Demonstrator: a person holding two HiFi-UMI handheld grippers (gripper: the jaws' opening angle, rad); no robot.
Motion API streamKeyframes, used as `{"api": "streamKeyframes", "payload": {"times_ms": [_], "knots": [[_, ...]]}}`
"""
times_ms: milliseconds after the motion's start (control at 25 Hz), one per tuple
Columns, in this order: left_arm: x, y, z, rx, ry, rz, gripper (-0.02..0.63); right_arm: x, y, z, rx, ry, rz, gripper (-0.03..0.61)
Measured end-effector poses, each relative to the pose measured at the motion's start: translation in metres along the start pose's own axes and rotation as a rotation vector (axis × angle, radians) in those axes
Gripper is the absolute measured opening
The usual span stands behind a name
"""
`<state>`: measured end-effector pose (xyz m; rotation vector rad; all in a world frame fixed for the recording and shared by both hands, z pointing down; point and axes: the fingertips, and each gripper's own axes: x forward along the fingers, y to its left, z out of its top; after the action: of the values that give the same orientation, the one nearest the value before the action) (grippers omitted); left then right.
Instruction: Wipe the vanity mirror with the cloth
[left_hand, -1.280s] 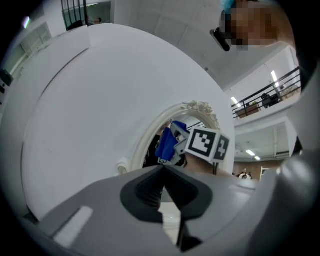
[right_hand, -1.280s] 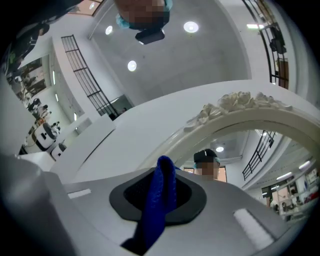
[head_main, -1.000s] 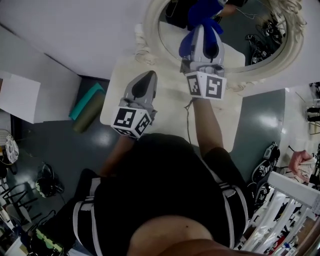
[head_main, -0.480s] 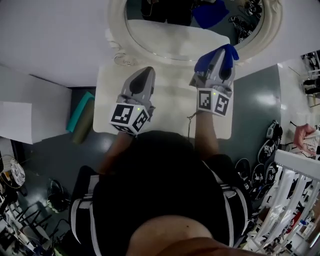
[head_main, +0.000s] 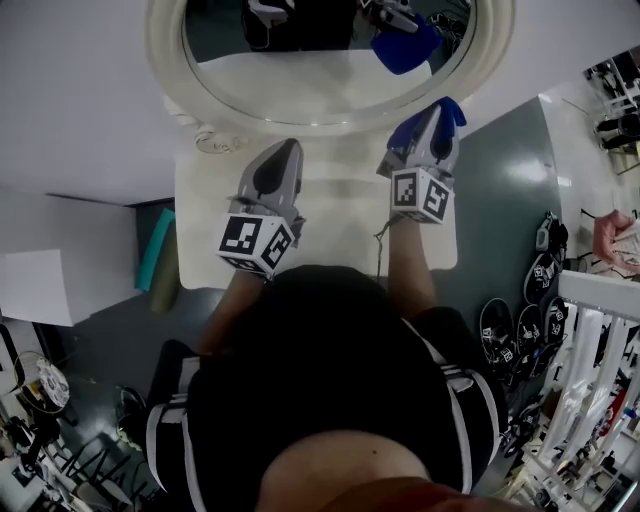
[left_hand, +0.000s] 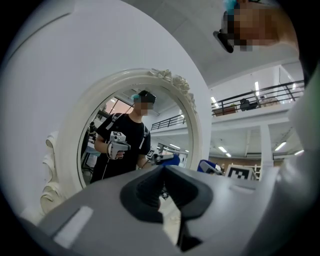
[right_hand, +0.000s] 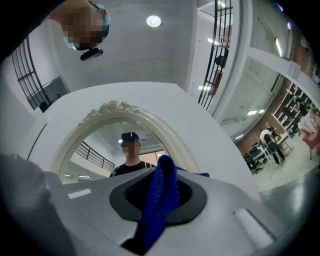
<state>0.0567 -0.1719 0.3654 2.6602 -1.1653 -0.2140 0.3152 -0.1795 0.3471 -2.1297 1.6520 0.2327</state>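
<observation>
Floor at far left, head view: teal roll (head_main: 158, 262) lies beside the white vanity table (head_main: 340, 220), just off its left edge.

Left gripper (head_main: 285, 148) is held over the left half of the tabletop, nose toward the wall. In the left gripper view its jaws sit together at the tips with nothing caught between them. It stands short of the mirror, not touching the frame.

Vanity mirror (head_main: 300, 85) stands at the back of the table against the white wall: an oval glass in a white carved frame (head_main: 160, 70). The glass reflects the pale tabletop, the person in a black top, both grippers and a patch of blue. From the left gripper's camera the mirror (left_hand: 135, 145) fills the middle ground, with a carved crest on top of the frame.

A thin dark cable (head_main: 380, 240) trails across the table between the two forearms.

Right gripper (head_main: 432, 118) is held over the table's right rear corner, jaws clamped on the blue cloth (head_main: 450, 108). In the right gripper view the cloth (right_hand: 160, 200) stands up in a fold between the pads. Its free end lies just beside the frame's lower right edge, off the glass; contact with the frame cannot be told.

Far right, grey floor: dark shoes (head_main: 527, 335) lie in a row beside a white rack (head_main: 590, 300).
</observation>
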Motion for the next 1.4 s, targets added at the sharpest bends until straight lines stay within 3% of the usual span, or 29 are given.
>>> {"api": "streamKeyframes", "payload": {"times_ms": [680,1080,1400], "knots": [[0.027,0.020,-0.004,0.029,0.023,0.072,0.011,0.060,-0.024,-0.044,0.110,0.005,-0.041,0.038],[0.004,0.037,0.023,0.003,0.042,0.078,0.011,0.069,0.022,-0.014,0.191,-0.100,0.020,0.038],[0.001,0.042,0.011,0.003,0.037,0.108,0.011,0.078,0.021,-0.012,0.169,-0.151,0.051,0.038]]}}
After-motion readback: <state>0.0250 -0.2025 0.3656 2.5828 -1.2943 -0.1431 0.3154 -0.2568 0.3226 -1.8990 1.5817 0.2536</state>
